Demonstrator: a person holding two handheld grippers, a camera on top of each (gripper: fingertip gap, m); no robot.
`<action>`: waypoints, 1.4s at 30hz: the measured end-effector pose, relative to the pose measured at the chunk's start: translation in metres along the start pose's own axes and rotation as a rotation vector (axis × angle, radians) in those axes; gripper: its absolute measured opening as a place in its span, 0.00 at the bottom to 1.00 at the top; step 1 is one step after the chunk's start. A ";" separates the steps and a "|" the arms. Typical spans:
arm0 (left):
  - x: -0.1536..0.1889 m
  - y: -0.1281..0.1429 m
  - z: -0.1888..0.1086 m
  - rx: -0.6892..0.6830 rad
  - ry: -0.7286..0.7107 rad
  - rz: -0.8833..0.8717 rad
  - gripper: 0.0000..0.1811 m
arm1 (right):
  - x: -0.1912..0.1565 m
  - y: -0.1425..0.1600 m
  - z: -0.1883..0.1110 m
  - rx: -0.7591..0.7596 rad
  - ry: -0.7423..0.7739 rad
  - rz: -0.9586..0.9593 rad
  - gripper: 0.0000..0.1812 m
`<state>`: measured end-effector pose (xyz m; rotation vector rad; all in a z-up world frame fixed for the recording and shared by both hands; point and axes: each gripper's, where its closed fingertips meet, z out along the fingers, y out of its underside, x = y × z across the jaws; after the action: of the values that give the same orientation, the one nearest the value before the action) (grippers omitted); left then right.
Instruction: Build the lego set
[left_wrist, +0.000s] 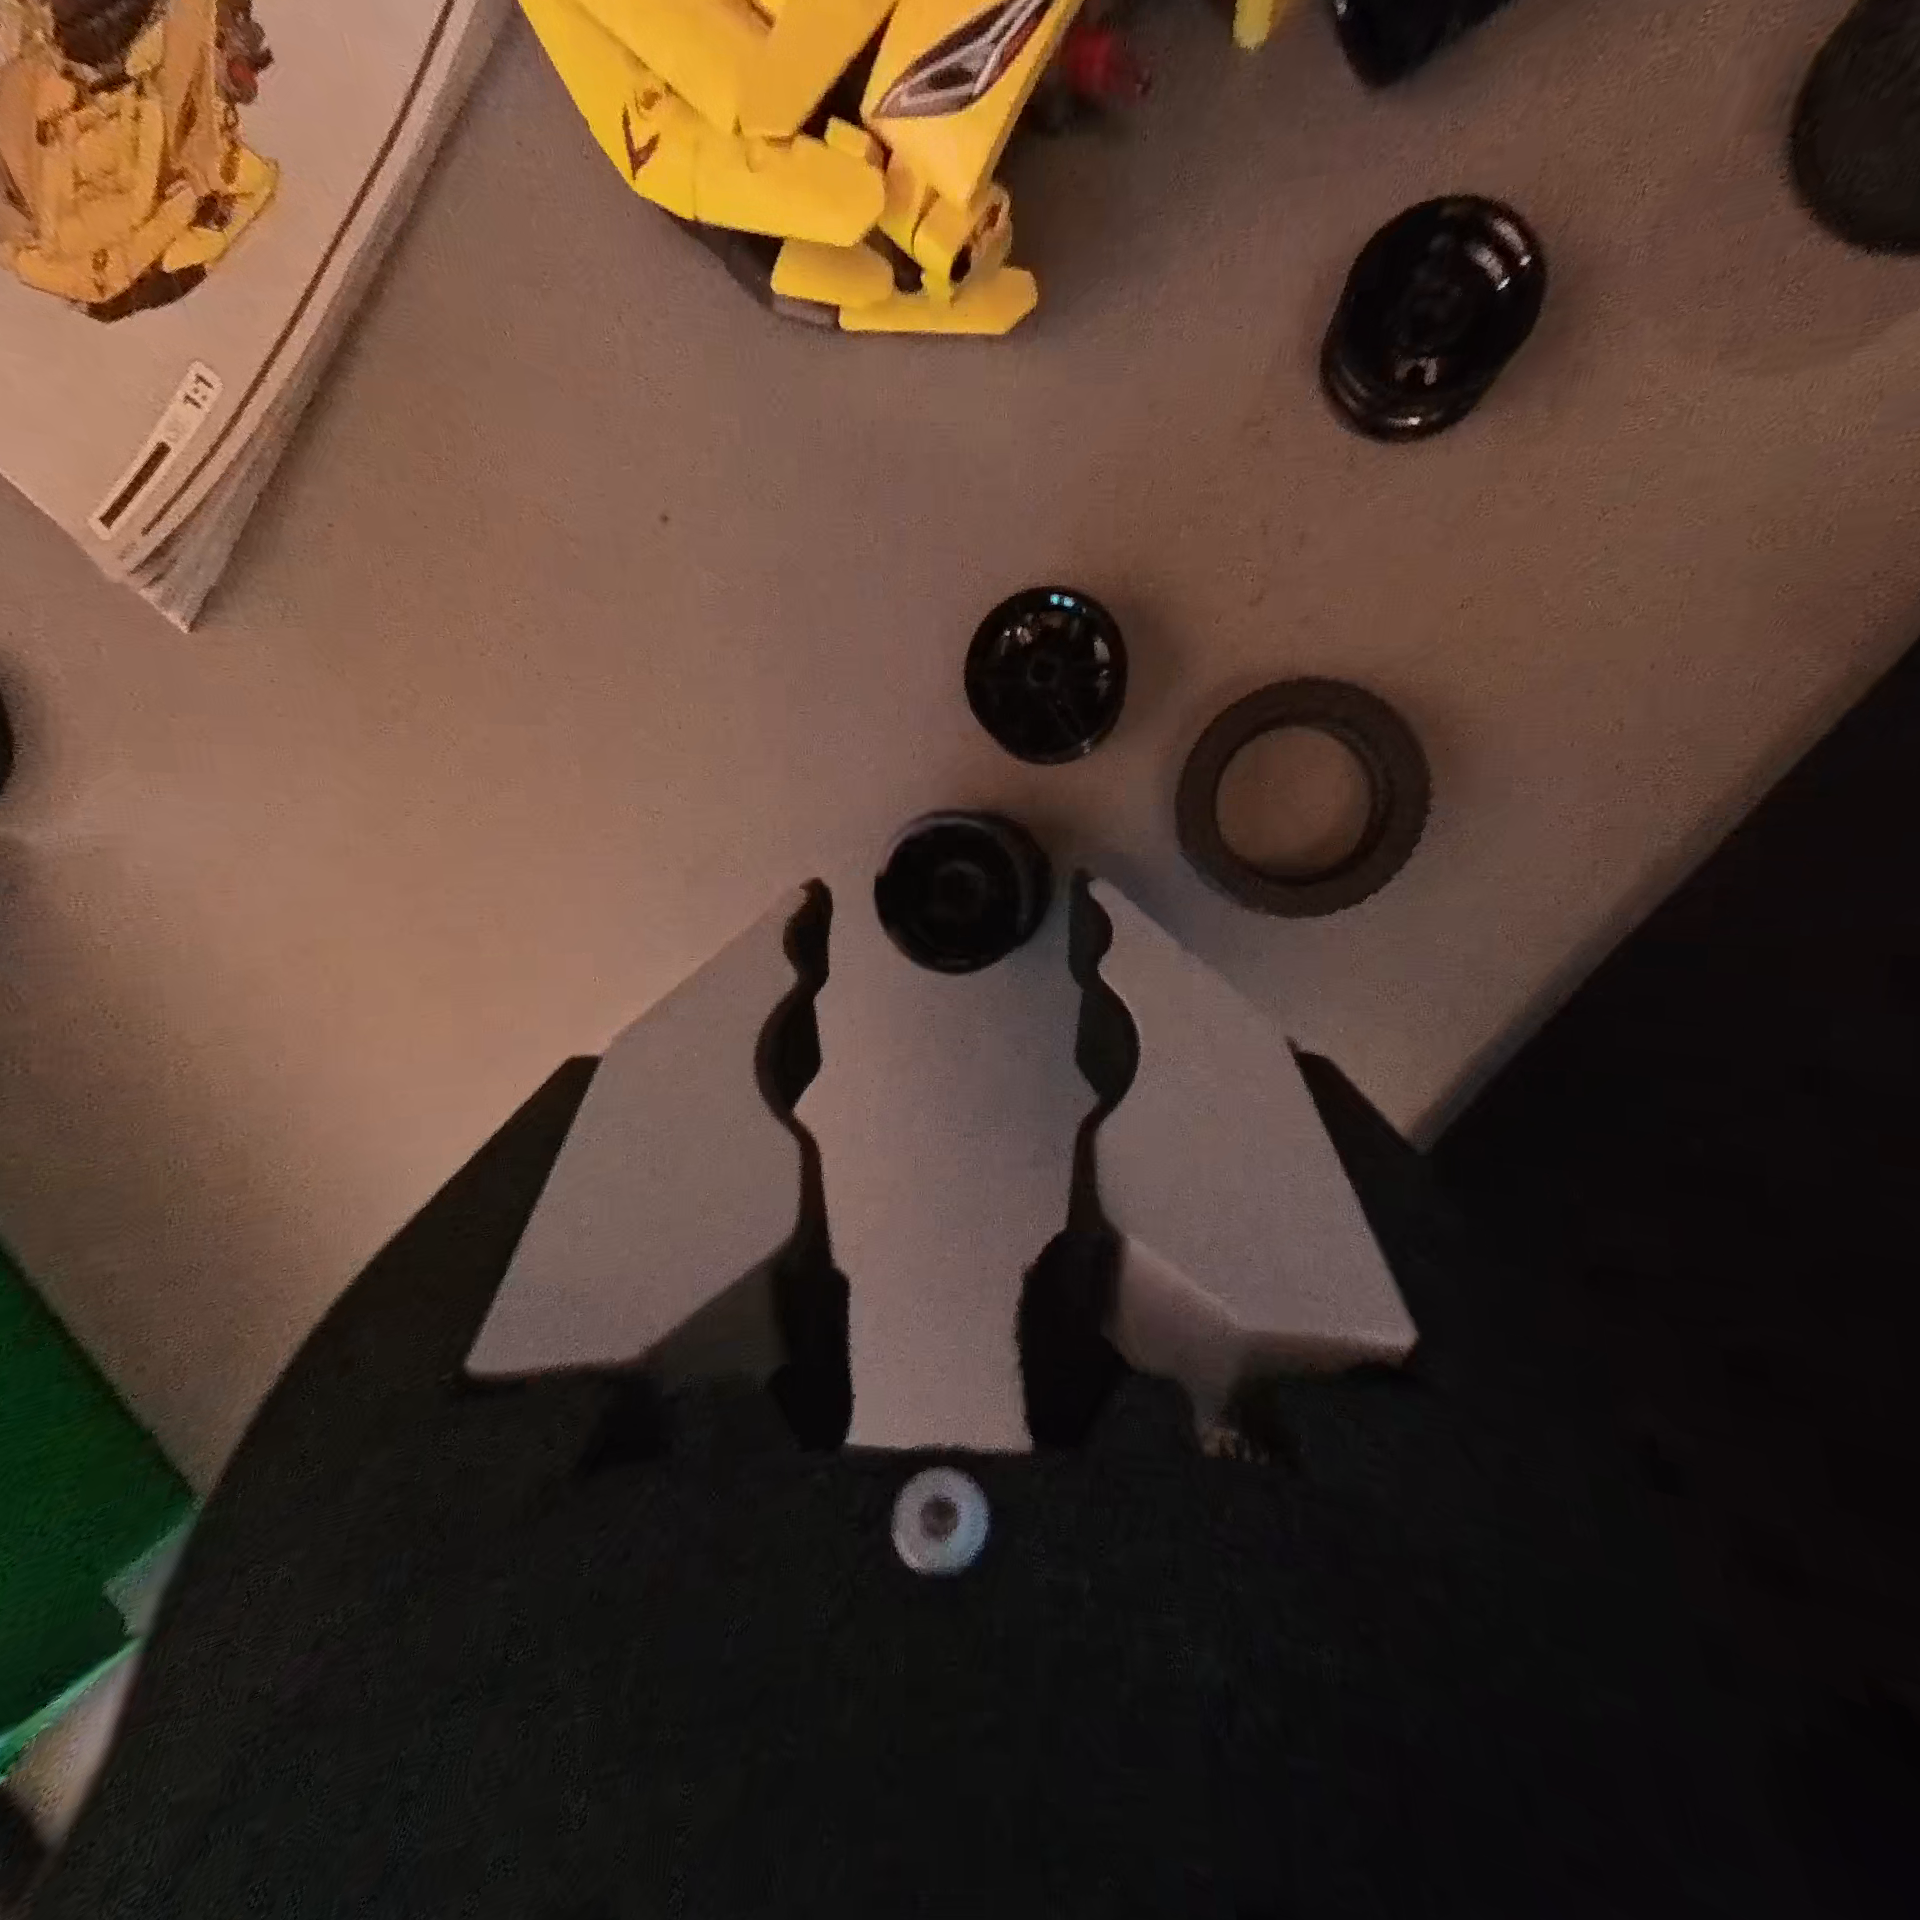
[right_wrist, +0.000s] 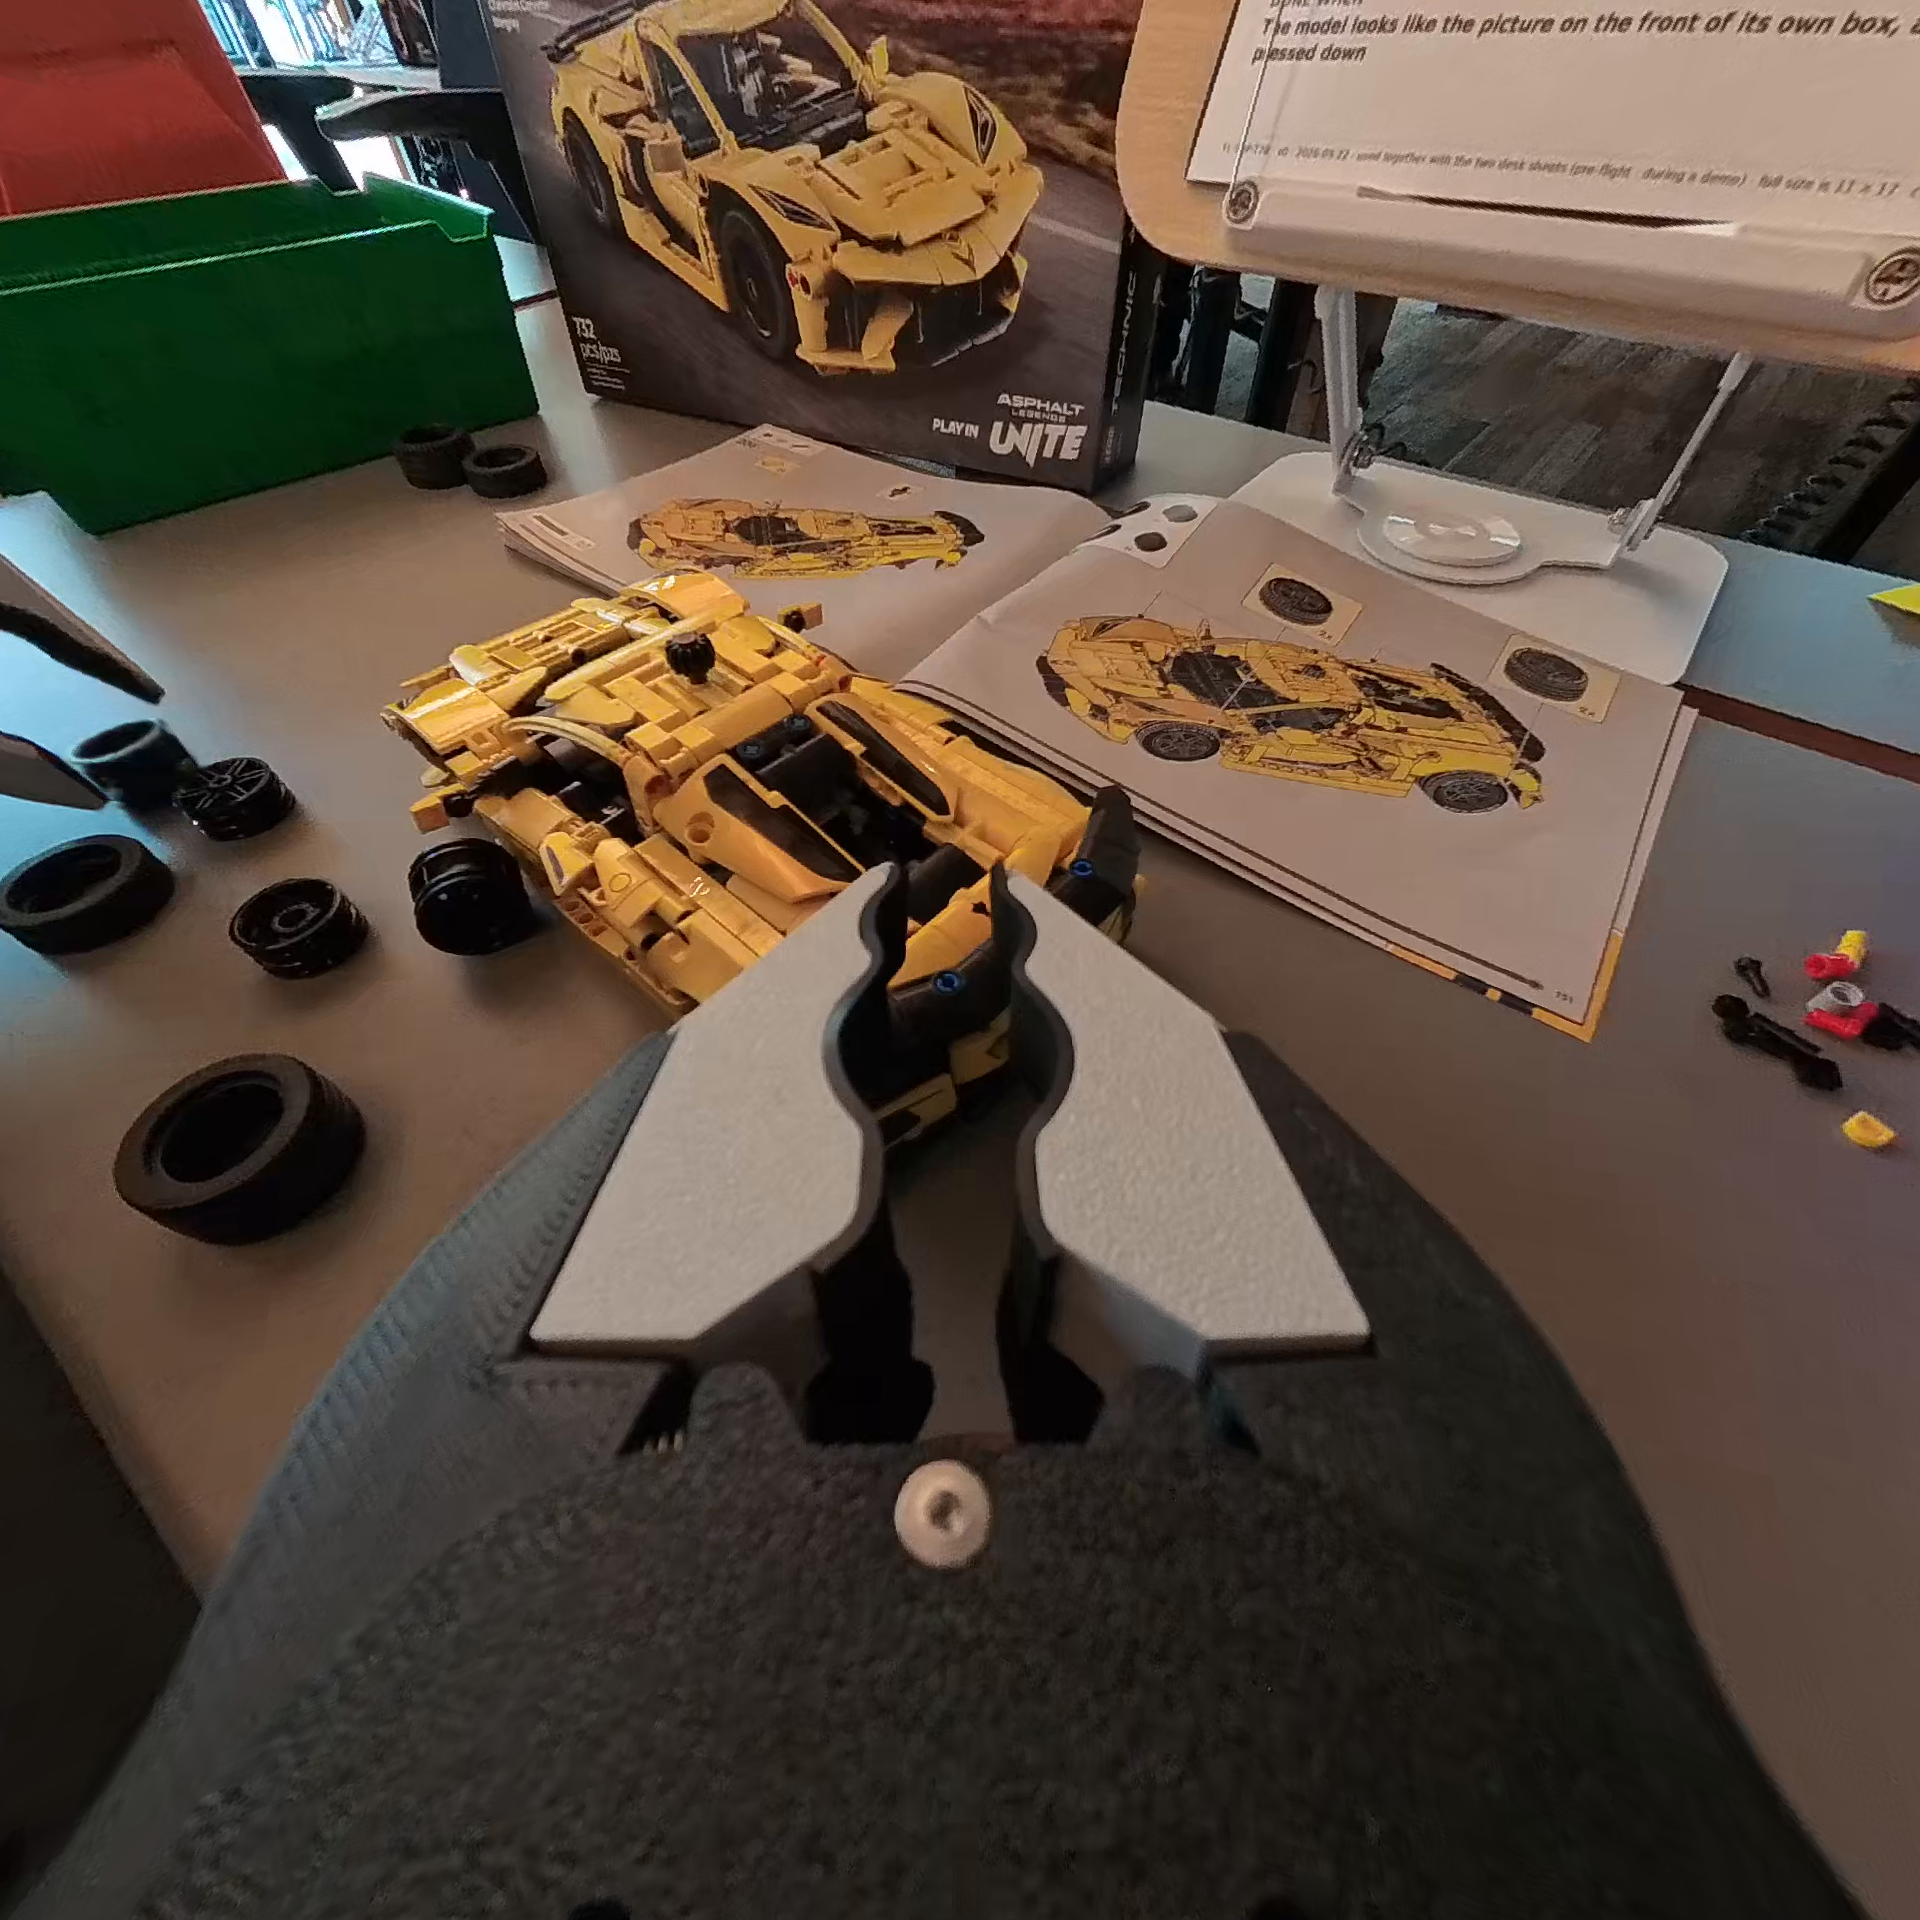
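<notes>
Left gripper (left_wrist: 951, 894) was open, pointing down at the grey table (left_wrist: 520, 831). A black wheel rim (left_wrist: 961, 891) sat right between its fingertips, with a gap on both sides, so not gripped. A second black rim (left_wrist: 1044, 675) lay just beyond it, an empty rubber tyre (left_wrist: 1302, 797) beside that to the right, and a third rim (left_wrist: 1432, 317) farther out. The instruction booklet (left_wrist: 208, 312) was at top left.

Right gripper (right_wrist: 940, 914) had its jaws narrowly apart, straddling the near end of the yellow Lego car (right_wrist: 727, 790); I couldn't tell if the pads actually touched it. The car lay on the table just ahead of that gripper, one rim (right_wrist: 468, 909) against its left side. Loose tyres (right_wrist: 239, 1148) and rims lay well left of it, small pins (right_wrist: 1829, 1008) to the right, and the set box (right_wrist: 831, 229) stood behind.
</notes>
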<state>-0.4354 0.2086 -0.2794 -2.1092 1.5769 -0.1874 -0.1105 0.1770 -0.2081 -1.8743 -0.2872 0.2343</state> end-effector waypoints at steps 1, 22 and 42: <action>0.001 -0.003 -0.002 0.022 0.008 -0.014 0.26 | 0.000 0.000 0.000 0.000 -0.001 0.000 0.08; -0.045 -0.005 0.019 0.097 0.100 -0.242 0.27 | 0.000 0.001 0.000 -0.004 0.000 0.001 0.08; 0.015 -0.043 0.010 0.191 0.022 -0.127 0.27 | -0.002 0.002 0.001 -0.011 -0.009 -0.002 0.08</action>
<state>-0.3893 0.2062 -0.2709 -2.0636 1.3789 -0.3900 -0.1122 0.1763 -0.2104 -1.8844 -0.2970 0.2409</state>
